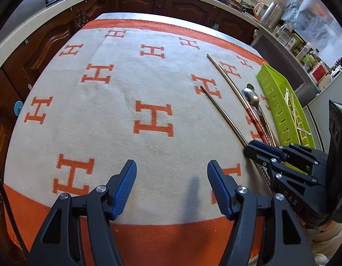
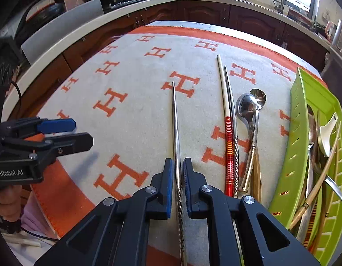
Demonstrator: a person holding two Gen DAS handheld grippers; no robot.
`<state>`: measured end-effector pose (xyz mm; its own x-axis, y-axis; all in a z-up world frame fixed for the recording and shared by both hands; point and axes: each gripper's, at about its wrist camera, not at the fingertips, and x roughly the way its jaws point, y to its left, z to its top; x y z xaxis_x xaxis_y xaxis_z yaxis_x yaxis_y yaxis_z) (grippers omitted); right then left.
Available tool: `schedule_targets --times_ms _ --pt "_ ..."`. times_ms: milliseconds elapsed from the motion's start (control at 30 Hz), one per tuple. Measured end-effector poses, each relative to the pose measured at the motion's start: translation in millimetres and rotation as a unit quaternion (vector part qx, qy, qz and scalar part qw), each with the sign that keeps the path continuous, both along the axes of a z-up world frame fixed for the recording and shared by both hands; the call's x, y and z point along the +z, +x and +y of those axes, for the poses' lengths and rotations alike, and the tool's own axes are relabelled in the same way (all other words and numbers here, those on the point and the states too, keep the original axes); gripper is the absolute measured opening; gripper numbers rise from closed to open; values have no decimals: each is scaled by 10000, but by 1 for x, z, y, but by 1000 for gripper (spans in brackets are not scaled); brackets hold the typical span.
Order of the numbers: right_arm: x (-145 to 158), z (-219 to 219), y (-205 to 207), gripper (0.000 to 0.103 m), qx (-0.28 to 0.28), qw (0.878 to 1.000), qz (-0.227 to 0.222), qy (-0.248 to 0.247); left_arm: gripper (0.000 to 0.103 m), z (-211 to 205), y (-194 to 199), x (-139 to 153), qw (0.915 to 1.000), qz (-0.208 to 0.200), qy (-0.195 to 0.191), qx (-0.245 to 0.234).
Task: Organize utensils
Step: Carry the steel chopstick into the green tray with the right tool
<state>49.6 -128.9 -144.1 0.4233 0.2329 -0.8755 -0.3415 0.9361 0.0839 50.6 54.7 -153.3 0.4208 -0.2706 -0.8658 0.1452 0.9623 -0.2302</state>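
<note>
The right gripper [image 2: 178, 173] has its fingers pressed in on the twisted handle of a metal chopstick [image 2: 175, 119], which lies on the orange-and-white H-patterned cloth [image 2: 135, 102] pointing to the far side. The left gripper [image 1: 172, 186] hovers over the near part of the cloth with its fingers spread wide around nothing. To the right lie a red-handled chopstick [image 2: 228, 146] and two spoons [image 2: 248, 110], just beside the green tray [image 2: 298, 133] of utensils at the right edge.

Left gripper [image 1: 172, 184] hovers low with its jaws spread wide and nothing between them; right gripper [image 2: 178, 177] reaches forward, jaws nearly closed around a thin metal chopstick [image 2: 175, 119]
</note>
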Motion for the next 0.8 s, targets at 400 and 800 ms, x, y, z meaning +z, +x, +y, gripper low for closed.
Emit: schedule_targets --times_ms 400,800 --pt "-2 7 -5 6 154 9995 -194 -219 64 -12 -2 4 10000 -29 72 29" --pt "33 -64 -3 5 -1113 9844 152 1353 64 -40 16 22 9998 -92 65 -152"
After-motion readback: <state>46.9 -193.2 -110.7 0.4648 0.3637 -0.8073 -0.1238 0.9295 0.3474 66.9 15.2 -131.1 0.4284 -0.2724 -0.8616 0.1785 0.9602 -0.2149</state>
